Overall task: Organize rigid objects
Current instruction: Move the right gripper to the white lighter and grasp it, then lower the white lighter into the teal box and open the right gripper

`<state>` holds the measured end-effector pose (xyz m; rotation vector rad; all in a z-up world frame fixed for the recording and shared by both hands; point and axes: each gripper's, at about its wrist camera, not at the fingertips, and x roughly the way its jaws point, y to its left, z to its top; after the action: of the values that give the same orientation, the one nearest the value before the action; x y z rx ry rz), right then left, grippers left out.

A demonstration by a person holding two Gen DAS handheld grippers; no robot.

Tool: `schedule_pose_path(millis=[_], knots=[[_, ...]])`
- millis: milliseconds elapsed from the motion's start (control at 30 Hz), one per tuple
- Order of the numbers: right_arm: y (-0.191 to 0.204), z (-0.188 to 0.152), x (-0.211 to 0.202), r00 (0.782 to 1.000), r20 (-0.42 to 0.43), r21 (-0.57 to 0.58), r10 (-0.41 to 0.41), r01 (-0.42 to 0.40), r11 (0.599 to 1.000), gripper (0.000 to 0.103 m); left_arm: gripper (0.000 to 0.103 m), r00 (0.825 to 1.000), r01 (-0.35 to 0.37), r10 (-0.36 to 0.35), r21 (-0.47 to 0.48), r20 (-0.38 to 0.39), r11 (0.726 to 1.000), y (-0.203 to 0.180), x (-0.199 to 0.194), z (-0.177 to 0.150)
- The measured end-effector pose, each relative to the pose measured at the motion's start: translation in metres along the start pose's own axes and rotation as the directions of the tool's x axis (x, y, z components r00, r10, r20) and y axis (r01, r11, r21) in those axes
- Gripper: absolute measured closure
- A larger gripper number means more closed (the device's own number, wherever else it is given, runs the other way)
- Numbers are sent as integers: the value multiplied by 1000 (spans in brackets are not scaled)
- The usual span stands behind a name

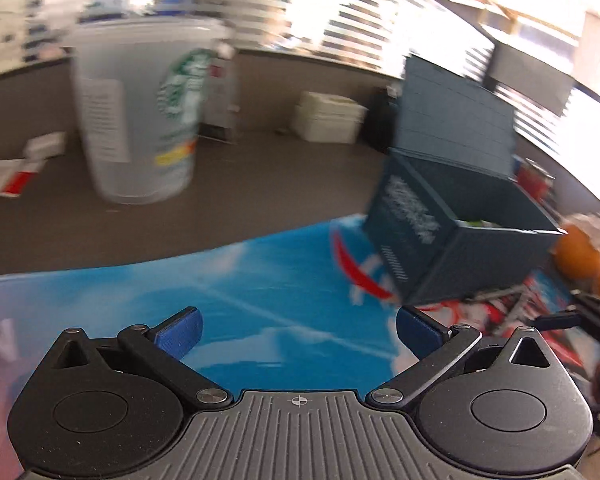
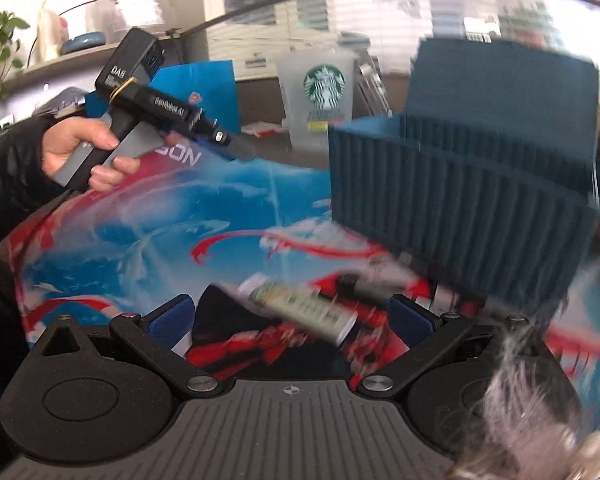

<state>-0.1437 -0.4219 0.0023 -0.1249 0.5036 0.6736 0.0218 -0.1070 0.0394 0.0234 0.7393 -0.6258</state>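
Observation:
A dark blue ribbed box with its lid raised stands on the colourful mat, to the front right of my left gripper, which is open and empty above the mat. The box also shows in the right wrist view. My right gripper is open; a pale stick-shaped object with print lies on the mat between its fingers, with a dark marker-like object just beyond. A frosted Starbucks cup stands upright on the table far left of the box. It also shows in the right wrist view.
The other hand-held gripper shows at the left in the right wrist view. Orange fruit lies right of the box. A furry object is at the lower right. White boxes and papers lie on the table behind.

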Motion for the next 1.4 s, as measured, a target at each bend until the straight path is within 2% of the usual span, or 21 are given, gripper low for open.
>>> schedule_pose_path(millis=[100,167,333,500,533,600,700,833,967,1133,1400], knots=[[-12,7,17,996,-89,7,15,-15,1000,0,0,997,-69,70,-21,16,997,8,-5,-7],[-16,9,23,992,-119,10,51,-51,999,0,0,995,-97,98,-41,18,994,13,-6,-10],[-9,9,34,983,-175,-46,50,-59,997,8,0,995,-67,75,-127,60,990,31,-6,-18],[1,13,35,984,-176,-85,18,-33,996,42,0,995,-65,80,-199,67,978,44,0,-23],[3,13,33,983,-180,-85,16,-31,996,46,0,994,-66,82,-209,70,976,46,0,-24],[10,14,29,981,-192,-90,0,-17,996,65,0,993,-60,80,-225,83,972,51,-1,-27],[20,15,24,974,-221,-96,-45,24,995,78,0,992,-51,80,-254,102,966,59,-2,-31],[38,18,21,952,-275,-134,-134,100,986,82,0,990,-33,69,-269,126,963,63,-3,-33],[45,22,22,932,-319,-153,-170,126,980,82,0,988,-56,89,-240,128,969,58,-2,-34],[46,30,18,930,-321,-161,-180,134,978,82,0,984,-111,133,-181,117,977,47,1,-34],[44,54,5,931,-306,-173,-201,153,973,82,0,980,-126,150,-173,128,977,45,2,-36]])
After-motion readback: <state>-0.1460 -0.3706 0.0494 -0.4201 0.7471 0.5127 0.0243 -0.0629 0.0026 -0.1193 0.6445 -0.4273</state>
